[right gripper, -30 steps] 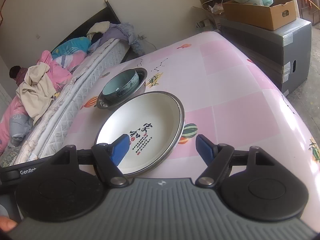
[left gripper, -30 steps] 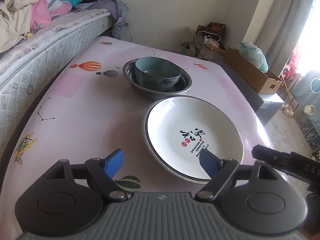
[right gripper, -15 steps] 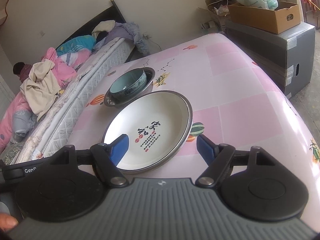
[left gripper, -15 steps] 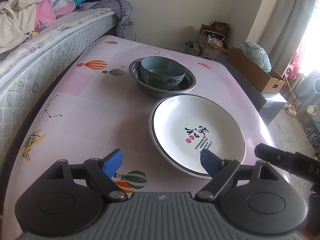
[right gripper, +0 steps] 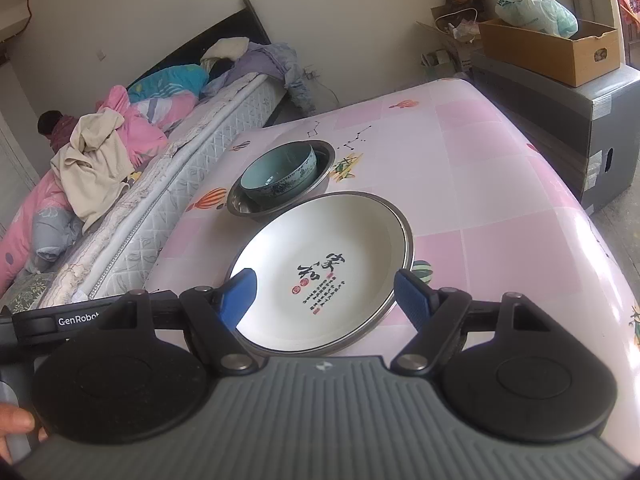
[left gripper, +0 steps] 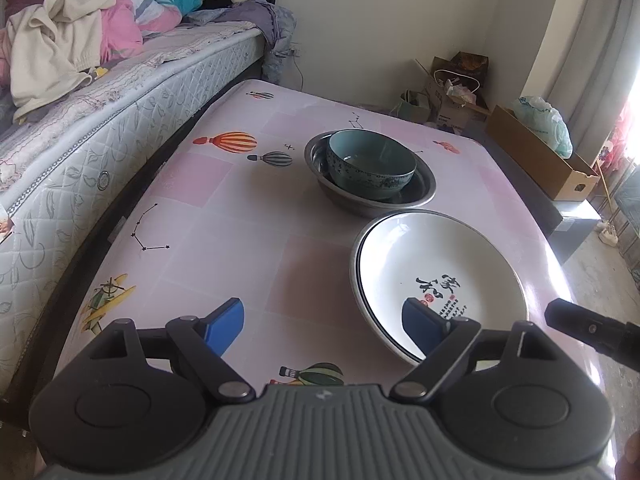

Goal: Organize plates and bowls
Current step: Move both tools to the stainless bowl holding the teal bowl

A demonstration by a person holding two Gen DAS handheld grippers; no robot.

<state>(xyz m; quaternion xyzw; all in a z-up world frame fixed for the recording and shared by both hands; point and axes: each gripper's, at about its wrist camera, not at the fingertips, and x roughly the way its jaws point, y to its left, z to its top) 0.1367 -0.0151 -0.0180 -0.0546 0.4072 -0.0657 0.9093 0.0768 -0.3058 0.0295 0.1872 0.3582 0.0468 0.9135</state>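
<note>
Holding a tool in each hand, we look down at a table (left gripper: 248, 216) covered in a pink cloth printed with balloons. The left tool (left gripper: 324, 322) has its jaws spread wide with nothing between them; its blue pads (left gripper: 226, 322) hang above the bare cloth on one side and over the near rim of the white plate (left gripper: 440, 276) on the other, and we cannot tell whether that pad touches the rim. The right tool (right gripper: 326, 292) is likewise wide apart and grips nothing (its two blue pads (right gripper: 412, 294) stand to either side of the plate (right gripper: 320, 264), one over the left edge, the other just beside the right rim), and whether either pad is in contact we cannot say from here.

The plate, white with a dark rim and black and red writing in its well, lies flat on the table near us. Just beyond it, almost touching its far rim, stands a metal basin (left gripper: 420, 192), and inside the basin sits a blue-green bowl (left gripper: 372, 164), upright. From the right wrist we see the same pair: bowl (right gripper: 280, 170) inside basin (right gripper: 324, 160).

A bed (left gripper: 120, 92) heaped with clothes runs along the left side of the table. A cardboard box (right gripper: 556, 48) sits on a grey case to the right. The tip of the right tool shows at the right edge of the left view.
</note>
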